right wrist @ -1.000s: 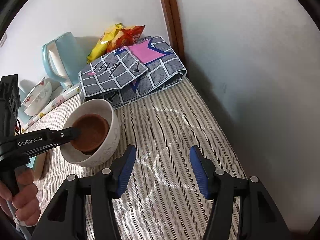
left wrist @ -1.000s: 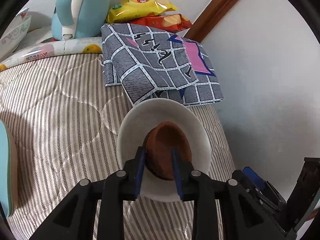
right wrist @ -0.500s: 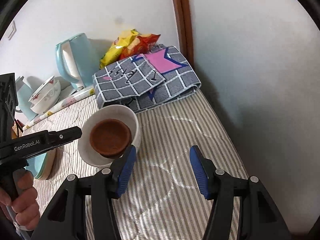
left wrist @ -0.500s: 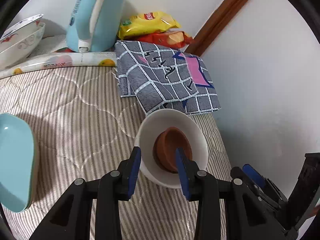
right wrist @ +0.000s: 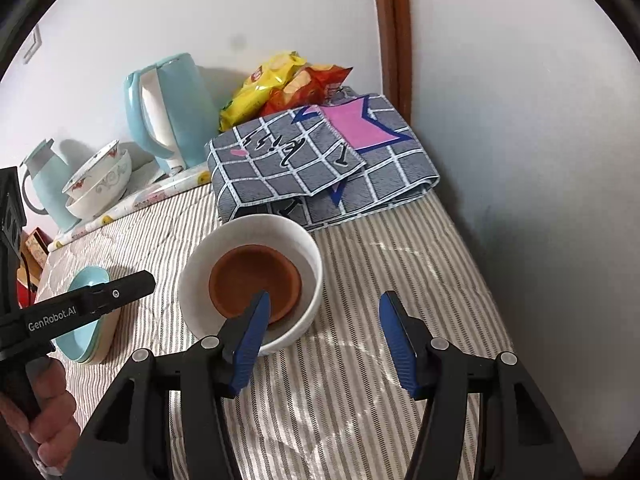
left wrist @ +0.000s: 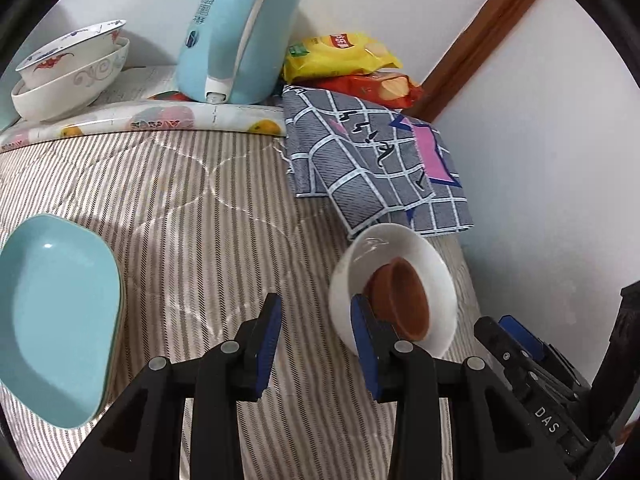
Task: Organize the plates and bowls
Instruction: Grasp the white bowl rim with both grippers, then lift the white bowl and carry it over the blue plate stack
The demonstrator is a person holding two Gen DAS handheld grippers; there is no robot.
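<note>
A small brown bowl (left wrist: 400, 300) sits inside a white bowl (left wrist: 420, 248) on the striped bed cover; both also show in the right wrist view, the brown bowl (right wrist: 256, 280) inside the white bowl (right wrist: 308, 248). My left gripper (left wrist: 316, 328) is open and empty, just left of the white bowl. My right gripper (right wrist: 324, 320) is open and empty, with its left finger in front of the white bowl. A stack of light blue plates (left wrist: 52, 296) lies at the left. Two patterned white bowls (left wrist: 72, 68) are stacked at the back left.
A light blue kettle (left wrist: 236, 32) stands at the back, with snack bags (left wrist: 344, 60) beside it. A folded grey checked cloth (left wrist: 372, 160) lies behind the white bowl. The wall (left wrist: 540, 160) runs along the right edge of the bed. A blue flask (right wrist: 44, 184) stands far left.
My left gripper let go of the brown bowl inside the white bowl, opened, and drew back to the left. The right gripper moved a little closer to the white bowl.
</note>
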